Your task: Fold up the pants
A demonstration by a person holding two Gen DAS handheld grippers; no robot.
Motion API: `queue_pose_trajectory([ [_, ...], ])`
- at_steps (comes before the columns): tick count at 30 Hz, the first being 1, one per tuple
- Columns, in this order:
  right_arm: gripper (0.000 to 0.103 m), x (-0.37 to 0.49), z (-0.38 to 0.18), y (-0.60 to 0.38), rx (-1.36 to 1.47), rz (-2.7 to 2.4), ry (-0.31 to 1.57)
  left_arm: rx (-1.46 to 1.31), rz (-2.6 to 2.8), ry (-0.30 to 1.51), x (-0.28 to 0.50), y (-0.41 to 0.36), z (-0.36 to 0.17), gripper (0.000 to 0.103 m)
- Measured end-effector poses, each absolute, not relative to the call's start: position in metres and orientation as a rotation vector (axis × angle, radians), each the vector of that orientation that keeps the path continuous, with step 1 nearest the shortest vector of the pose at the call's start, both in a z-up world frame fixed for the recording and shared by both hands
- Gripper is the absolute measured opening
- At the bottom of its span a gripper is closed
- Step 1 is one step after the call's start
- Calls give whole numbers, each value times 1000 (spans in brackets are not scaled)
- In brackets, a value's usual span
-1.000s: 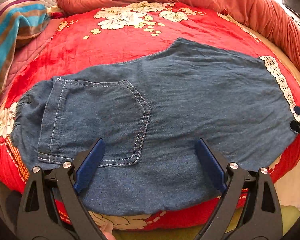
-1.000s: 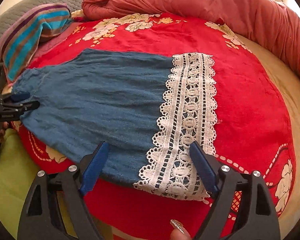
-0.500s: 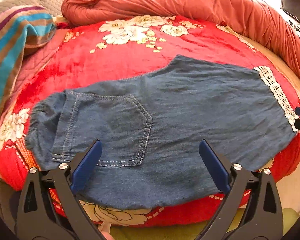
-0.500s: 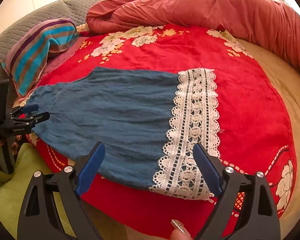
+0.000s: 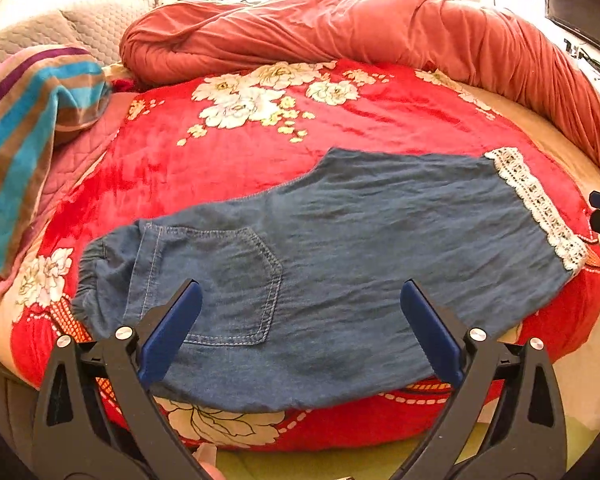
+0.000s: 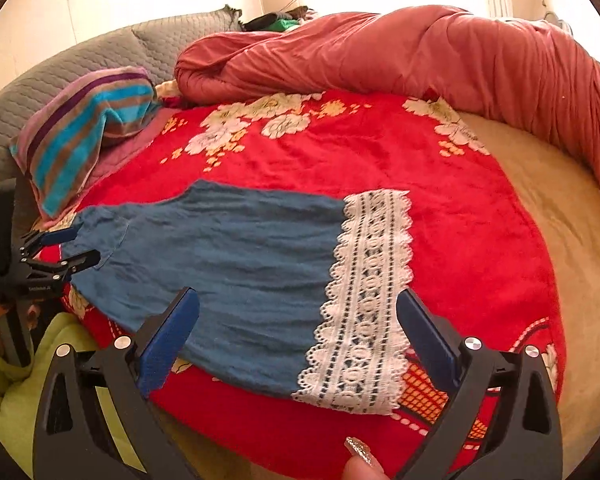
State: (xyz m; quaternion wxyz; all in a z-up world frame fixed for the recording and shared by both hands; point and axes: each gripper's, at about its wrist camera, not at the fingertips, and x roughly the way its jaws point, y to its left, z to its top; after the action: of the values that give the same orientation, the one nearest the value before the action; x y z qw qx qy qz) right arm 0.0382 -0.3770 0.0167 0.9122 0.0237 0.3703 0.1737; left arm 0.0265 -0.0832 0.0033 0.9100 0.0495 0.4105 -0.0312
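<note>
Blue denim pants (image 5: 340,260) lie flat, folded leg on leg, on a red floral blanket (image 5: 260,152). The back pocket (image 5: 236,284) and waistband are at the left, the white lace hem (image 5: 536,208) at the right. My left gripper (image 5: 300,320) is open and empty, above the near edge by the pocket. My right gripper (image 6: 298,324) is open and empty, above the near edge by the lace hem (image 6: 368,292). The pants also show in the right wrist view (image 6: 228,260). The left gripper shows there at the left (image 6: 66,250).
A rolled pink-red duvet (image 5: 380,28) lies along the back and right of the bed. A striped towel (image 5: 24,132) and grey quilted pillow (image 6: 80,64) sit at the back left. Bare beige mattress (image 6: 572,240) is at the right. Green fabric (image 6: 28,380) lies below the bed's near edge.
Both grippers have pulled back and up from the pants, which now look smaller and farther. Both stay open. The pants have not moved.
</note>
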Motion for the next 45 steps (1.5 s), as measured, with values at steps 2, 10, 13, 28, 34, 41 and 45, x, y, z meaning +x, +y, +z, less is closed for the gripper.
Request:
queue_pose_trajectory([
  [2,98,35,22,-383,55,348,744,109,-66,838,27,-87,7,93],
  [10,98,31,42,-412,65,275,673,118,-132,822,39,-113,25,93],
  [13,98,30,47,-422,68,246,657,126,-161,807,46,-126,34,93],
  [28,98,30,38,-439,83,184,676,210,-314,798,87,-199,51,93],
  [34,98,33,26,-437,88,199,712,228,-331,809,104,-217,44,93],
  [41,98,41,5,-426,118,239,777,260,-345,833,123,-234,32,93],
  [45,98,44,-6,-420,127,257,812,262,-346,852,131,-238,24,93],
])
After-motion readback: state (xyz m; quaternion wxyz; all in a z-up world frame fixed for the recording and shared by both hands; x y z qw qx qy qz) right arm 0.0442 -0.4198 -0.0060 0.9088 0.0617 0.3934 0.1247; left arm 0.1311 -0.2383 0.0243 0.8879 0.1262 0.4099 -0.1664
